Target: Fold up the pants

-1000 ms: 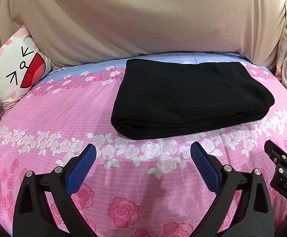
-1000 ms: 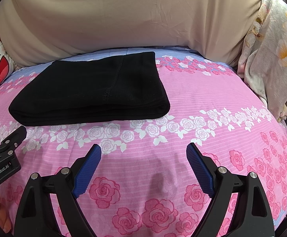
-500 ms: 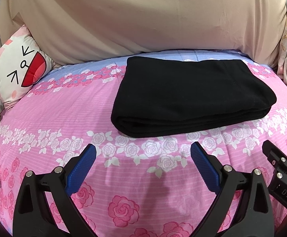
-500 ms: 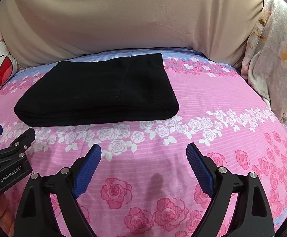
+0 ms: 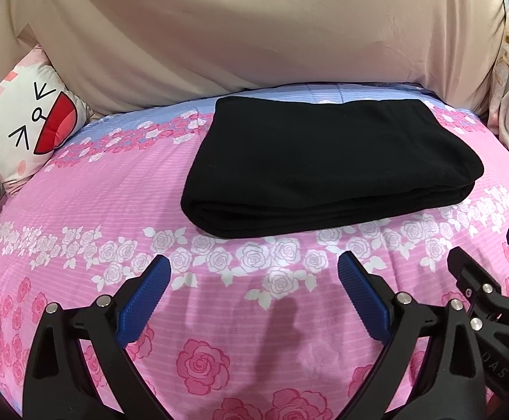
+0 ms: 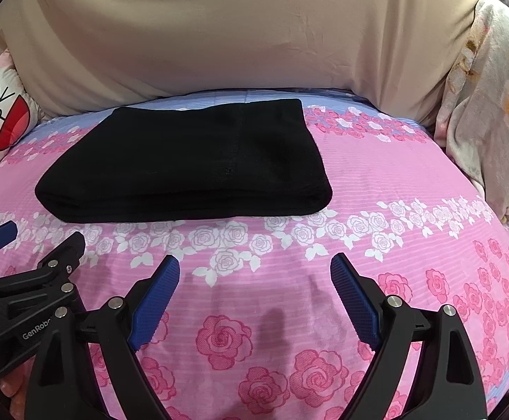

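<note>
Both wrist views look down along their claws from close above the bed (image 5: pixel 114 189), sharing the folded pants (image 5: pixel 317 168) mid-frame.

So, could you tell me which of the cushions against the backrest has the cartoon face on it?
The cartoon-face pillow at the far left: white and pink, with drawn eyes and a red open mouth. The floral cushion at the far right carries only pale flowers.

Pants (image 5: pixel 324 164) black; bedspread (image 5: pixel 114 189) pink, rose-patterned; backrest cushion (image 5: pixel 254 28) beige; hand-held gripper pads (image 6: pixel 154 301) blue.
</note>
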Motion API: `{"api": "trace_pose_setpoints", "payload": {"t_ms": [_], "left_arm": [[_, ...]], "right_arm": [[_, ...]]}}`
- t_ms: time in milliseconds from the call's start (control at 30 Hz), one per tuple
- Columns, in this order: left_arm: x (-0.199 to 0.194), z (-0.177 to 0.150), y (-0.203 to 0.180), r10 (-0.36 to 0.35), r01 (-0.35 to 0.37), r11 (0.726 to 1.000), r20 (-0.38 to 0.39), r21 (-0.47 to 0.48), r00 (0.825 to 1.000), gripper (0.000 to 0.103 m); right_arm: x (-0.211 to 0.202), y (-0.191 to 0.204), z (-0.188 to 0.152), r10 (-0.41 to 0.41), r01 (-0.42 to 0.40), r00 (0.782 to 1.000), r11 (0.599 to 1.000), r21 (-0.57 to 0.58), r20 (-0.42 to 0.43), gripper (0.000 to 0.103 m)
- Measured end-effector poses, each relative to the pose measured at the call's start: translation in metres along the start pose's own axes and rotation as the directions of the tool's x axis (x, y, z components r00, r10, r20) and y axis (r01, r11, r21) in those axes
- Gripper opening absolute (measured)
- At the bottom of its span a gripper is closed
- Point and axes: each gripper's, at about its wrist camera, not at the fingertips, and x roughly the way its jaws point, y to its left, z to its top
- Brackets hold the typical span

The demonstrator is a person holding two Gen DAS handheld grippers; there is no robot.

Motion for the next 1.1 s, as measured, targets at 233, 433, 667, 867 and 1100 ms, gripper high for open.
{"api": "trace_pose_setpoints", "payload": {"t_ms": [233,433,667,867,1100], "left_arm": [[0.0018,-0.0003,0.0016,0.001,-0.001,1.000,-0.004,-0.004,1.000,0.094],[0.0004,-0.0011,-0.0004,0.010,-0.010,1.000,0.001,0.006,1.000,0.094],[-0.0021,-0.0019,0.0001,-0.006,0.006,1.000,0.008,0.002,1.000,0.094],[-0.0025,-0.0020,0.0002,-0.005,0.005,1.000,0.007,0.001,1.000,0.094],[-0.0014,-0.0005,0.0008,-0.004,0.004,1.000,0.003,0.002,1.000,0.094]], "right_arm": [[-0.0005,0.0006,-0.0002,0.001,-0.001,1.000,1.000,0.000,-0.001,0.086],[-0.0003,0.0006,-0.0006,0.004,-0.004,1.000,1.000,0.009,-0.006,0.086],[-0.0003,0.0009,-0.0011,0.003,-0.003,1.000,1.000,0.011,-0.006,0.086],[0.0004,-0.0017,-0.0008,0.004,-0.004,1.000,1.000,0.011,-0.003,0.086],[0.0013,-0.0009,-0.0010,0.000,0.000,1.000,1.000,0.007,-0.004,0.086]]}}
